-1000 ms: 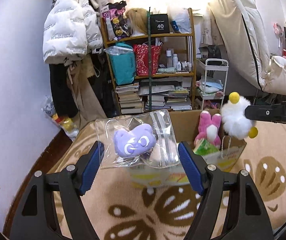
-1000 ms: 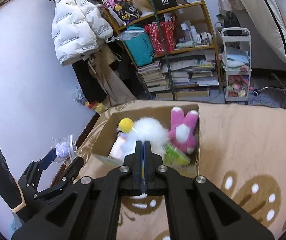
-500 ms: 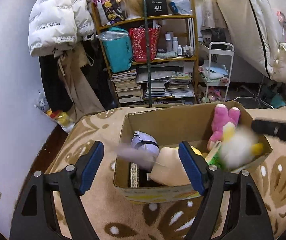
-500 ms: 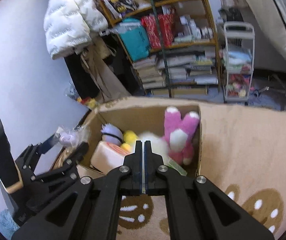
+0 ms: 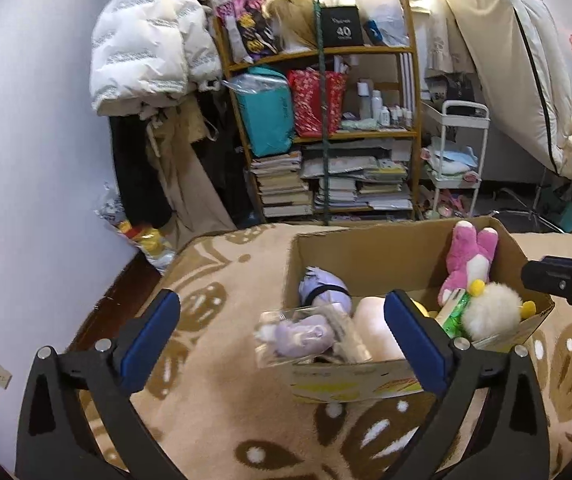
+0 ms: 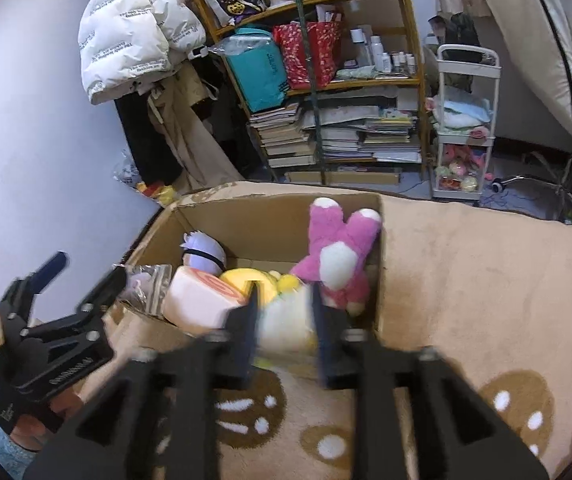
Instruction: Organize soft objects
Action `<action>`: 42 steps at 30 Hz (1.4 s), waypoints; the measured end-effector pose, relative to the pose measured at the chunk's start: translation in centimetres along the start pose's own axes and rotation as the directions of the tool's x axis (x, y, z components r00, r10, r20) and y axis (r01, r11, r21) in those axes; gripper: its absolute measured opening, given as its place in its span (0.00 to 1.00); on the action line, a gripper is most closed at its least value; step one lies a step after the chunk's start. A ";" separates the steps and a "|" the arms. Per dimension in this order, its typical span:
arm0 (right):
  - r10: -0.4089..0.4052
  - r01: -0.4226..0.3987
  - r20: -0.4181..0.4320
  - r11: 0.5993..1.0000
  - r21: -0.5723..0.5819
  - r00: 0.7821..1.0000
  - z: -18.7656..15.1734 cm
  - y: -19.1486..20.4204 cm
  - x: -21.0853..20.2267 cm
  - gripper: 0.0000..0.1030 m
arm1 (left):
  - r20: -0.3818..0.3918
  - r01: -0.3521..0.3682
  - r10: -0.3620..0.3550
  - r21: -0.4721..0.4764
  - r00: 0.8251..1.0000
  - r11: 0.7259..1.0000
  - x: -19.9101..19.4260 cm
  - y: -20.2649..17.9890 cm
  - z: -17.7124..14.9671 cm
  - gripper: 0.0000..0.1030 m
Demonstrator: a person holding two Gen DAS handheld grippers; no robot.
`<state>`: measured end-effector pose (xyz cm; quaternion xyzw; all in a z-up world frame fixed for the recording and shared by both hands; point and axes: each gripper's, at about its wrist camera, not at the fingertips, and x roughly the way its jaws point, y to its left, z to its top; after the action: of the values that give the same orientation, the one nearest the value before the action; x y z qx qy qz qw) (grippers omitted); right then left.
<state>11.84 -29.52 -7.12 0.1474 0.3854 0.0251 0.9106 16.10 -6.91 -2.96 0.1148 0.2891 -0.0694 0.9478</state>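
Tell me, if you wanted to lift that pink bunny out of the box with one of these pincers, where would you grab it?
Probably by its two ears, coming down from above. The pink bunny leans against the cardboard box's right wall with its white-tipped ears poking above the rim, clear of the other toys. Its lower body is wedged behind the white fluffy toy, so that end looks harder to reach.

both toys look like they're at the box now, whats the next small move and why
Probably nudge the clear bag with the purple plush further in. The left gripper is open and the bag sits on the near left rim of the cardboard box, partly overhanging. The white fluffy toy already lies inside, between the right gripper's open fingers.
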 end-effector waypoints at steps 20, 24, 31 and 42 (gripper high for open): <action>-0.059 0.084 0.268 0.993 -0.082 0.962 -2.3 3.4 -12.5 1.00 | 0.126 -0.064 0.062 0.012 0.990 0.998 -13.4 2.9 -3.0 0.99; -0.065 0.105 0.296 0.987 -0.123 0.953 -3.1 4.6 -13.8 1.00 | 0.172 -0.075 0.075 -0.001 0.982 0.997 -16.1 3.4 -3.4 0.99; -0.092 0.146 0.349 0.981 -0.130 0.932 -4.8 5.3 -15.6 1.00 | 0.202 -0.071 0.077 -0.041 0.976 0.997 -18.6 4.2 -4.6 0.99; -0.102 0.152 0.414 0.984 -0.090 0.905 -6.0 4.9 -18.0 1.00 | 0.249 -0.057 0.076 -0.081 0.966 0.995 -19.4 4.8 -5.8 0.99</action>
<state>-4.69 -26.24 2.83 0.0690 0.1938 -0.0427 0.9777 -1.99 0.47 4.15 0.0799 0.1649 -0.0410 0.9822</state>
